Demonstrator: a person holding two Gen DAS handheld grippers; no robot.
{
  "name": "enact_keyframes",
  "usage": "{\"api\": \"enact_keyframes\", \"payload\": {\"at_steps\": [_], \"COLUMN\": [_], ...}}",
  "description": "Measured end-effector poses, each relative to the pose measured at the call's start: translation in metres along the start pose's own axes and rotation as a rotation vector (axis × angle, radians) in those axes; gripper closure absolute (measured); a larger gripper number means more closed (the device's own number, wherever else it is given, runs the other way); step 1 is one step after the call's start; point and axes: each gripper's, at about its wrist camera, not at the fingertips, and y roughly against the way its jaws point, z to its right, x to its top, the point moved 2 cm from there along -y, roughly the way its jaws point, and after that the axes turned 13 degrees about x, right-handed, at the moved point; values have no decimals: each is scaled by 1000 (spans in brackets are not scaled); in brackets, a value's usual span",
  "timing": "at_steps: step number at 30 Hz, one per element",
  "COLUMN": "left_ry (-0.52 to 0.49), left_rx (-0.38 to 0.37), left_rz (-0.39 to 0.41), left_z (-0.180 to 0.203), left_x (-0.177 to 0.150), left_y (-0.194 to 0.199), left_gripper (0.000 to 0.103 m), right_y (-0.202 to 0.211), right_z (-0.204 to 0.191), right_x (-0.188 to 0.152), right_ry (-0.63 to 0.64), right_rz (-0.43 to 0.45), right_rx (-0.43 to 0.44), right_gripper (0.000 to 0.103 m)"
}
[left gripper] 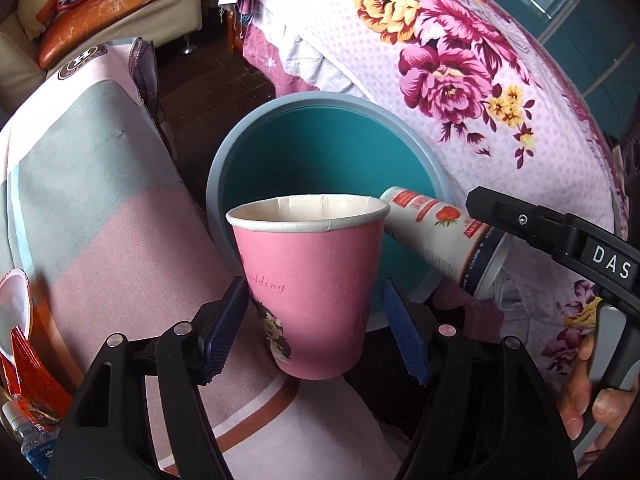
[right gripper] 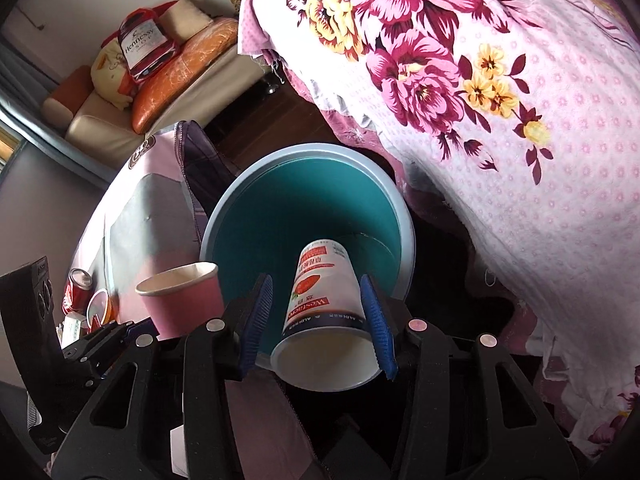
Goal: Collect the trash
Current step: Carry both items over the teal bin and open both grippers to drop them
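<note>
Floral bedding [left gripper: 460, 60] fills the upper right of both views; a sofa [left gripper: 120, 12] occupies the 10 o'clock corner.

Left wrist view, left to right: wrappers [left gripper: 32, 372] and a bottle cap at 8 o'clock; a patterned cloth [left gripper: 100, 200]; the left gripper [left gripper: 316, 328] at centre with the pink paper cup [left gripper: 308, 296] upright between its blue pads. The left pad touches the cup wall; the right pad stands just clear, so the jaws are wide and not clamping. Behind the cup, at 12 o'clock, lies the teal bin [left gripper: 320, 148]. A hand [left gripper: 588, 392] at 4 o'clock grips the other tool.

Right wrist view: a red can [right gripper: 78, 288] at 9 o'clock. The right gripper [right gripper: 316, 320] holds the white yogurt cup [right gripper: 324, 312], both pads pressing, base tilted into the bin mouth.
</note>
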Motion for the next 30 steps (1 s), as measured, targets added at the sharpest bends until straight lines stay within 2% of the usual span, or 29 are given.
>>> {"api": "enact_keyframes", "payload": {"at_steps": [3, 9, 11, 12, 15, 18, 21, 24, 30], "left_ry": [22, 32, 32, 36, 61, 81, 102, 135, 187], "left_rx": [-8, -15, -9, -1, -11, -22, -16, -23, -18], "left_rz": [-10, 2, 14, 20, 32, 33, 47, 54, 81], "left_z": [-4, -12, -14, -15, -24, -32, -43, -55, -82], "left_x": [0, -5, -7, -8, -15, -22, -31, -41, -63], "left_y": [-6, 1, 6, 9, 19, 27, 38, 48, 70], "left_gripper": [26, 26, 24, 20, 18, 18, 17, 16, 14], "right_y": [-9, -16, -15, -14, -8, -1, 5, 7, 11], "right_z": [0, -6, -9, -9, -11, -14, -22, -31, -59], "right_x": [1, 2, 1, 1, 0, -5, -10, -17, -30], "right_ry": [13, 15, 15, 9, 7, 12, 21, 15, 41], "right_rz": [-19, -27, -29, -29, -26, -21, -14, -23, -44], "right_rx": [-5, 1, 0, 2, -16, -19, -25, -15, 1], "right_gripper": [63, 63, 63, 63, 57, 39, 38, 30, 27]}}
